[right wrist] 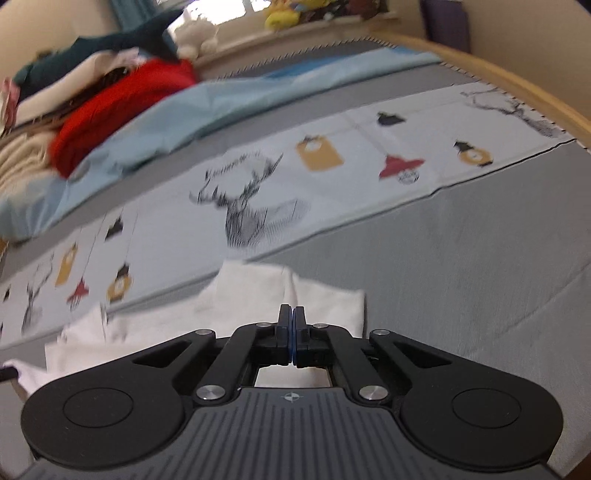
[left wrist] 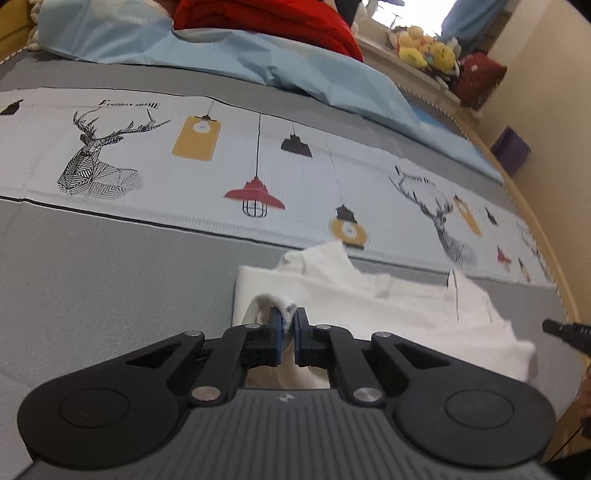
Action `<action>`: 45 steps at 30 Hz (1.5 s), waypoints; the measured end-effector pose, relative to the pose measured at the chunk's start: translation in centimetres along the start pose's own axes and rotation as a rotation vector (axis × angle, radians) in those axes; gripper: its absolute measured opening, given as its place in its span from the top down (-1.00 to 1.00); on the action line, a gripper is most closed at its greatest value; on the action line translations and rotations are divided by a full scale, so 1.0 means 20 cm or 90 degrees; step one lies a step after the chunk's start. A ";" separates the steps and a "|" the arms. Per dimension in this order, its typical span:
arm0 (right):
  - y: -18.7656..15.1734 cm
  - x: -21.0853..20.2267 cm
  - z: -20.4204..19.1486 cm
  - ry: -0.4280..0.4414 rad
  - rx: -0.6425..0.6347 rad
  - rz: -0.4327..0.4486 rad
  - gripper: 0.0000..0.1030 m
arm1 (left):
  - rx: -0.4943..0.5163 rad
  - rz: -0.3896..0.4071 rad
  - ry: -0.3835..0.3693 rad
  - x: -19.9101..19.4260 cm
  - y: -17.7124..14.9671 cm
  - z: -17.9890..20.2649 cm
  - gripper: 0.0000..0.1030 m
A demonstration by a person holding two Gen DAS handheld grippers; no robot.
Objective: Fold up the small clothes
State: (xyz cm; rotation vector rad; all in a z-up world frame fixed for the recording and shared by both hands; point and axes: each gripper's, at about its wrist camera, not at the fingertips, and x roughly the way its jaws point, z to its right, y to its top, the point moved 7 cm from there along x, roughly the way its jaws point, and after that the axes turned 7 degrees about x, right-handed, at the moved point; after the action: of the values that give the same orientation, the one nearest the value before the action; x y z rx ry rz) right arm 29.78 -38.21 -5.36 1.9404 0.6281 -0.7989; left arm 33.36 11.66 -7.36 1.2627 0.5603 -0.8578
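Note:
A small white garment (left wrist: 369, 299) lies on the grey bed cover, partly folded, with a collar pointing away from me. My left gripper (left wrist: 287, 319) is shut on a bunched edge of the white garment at its near left side. In the right wrist view the same garment (right wrist: 258, 291) lies under my right gripper (right wrist: 292, 317), whose fingers are pressed together above its near right part; no cloth shows between them. The tip of the right gripper shows at the right edge of the left wrist view (left wrist: 565, 330).
A printed band with deer and lamps (left wrist: 221, 162) crosses the bed behind the garment. A light blue sheet (left wrist: 258, 55) and a red garment (left wrist: 273, 18) lie at the back. A clothes pile (right wrist: 92, 92) sits far left. The wooden bed edge (right wrist: 517, 77) curves along the right.

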 end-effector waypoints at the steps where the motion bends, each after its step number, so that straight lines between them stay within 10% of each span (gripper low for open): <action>1: 0.00 0.01 0.01 0.004 0.010 -0.007 1.00 | -0.002 -0.002 -0.001 0.01 0.01 0.00 0.88; 8: -0.09 0.06 0.02 -0.015 -0.041 -0.107 0.52 | -0.029 -0.048 -0.041 0.05 -0.01 0.00 0.60; 19: -0.20 0.09 0.06 -0.011 -0.052 -0.188 0.57 | -0.007 -0.103 0.013 0.10 -0.07 -0.02 0.69; 21: -0.18 0.09 0.03 0.009 -0.048 -0.176 0.91 | -0.005 -0.100 0.014 0.09 -0.06 -0.01 0.84; 28: 0.09 0.01 0.03 0.130 0.124 -0.036 0.93 | -0.050 -0.029 0.000 0.08 0.07 -0.04 0.92; 34: 0.28 0.09 0.11 0.129 0.257 0.074 0.82 | -0.135 0.064 0.003 0.03 0.20 -0.12 0.73; 45: 0.15 0.29 0.09 0.055 0.105 -0.074 0.65 | -0.109 -0.045 0.033 0.16 0.13 -0.19 0.22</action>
State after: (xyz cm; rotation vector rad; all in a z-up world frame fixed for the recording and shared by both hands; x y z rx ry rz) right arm 35.13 -40.62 -8.71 2.1128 0.7528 -0.8647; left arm 37.64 14.78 -9.36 1.1159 0.7084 -0.8196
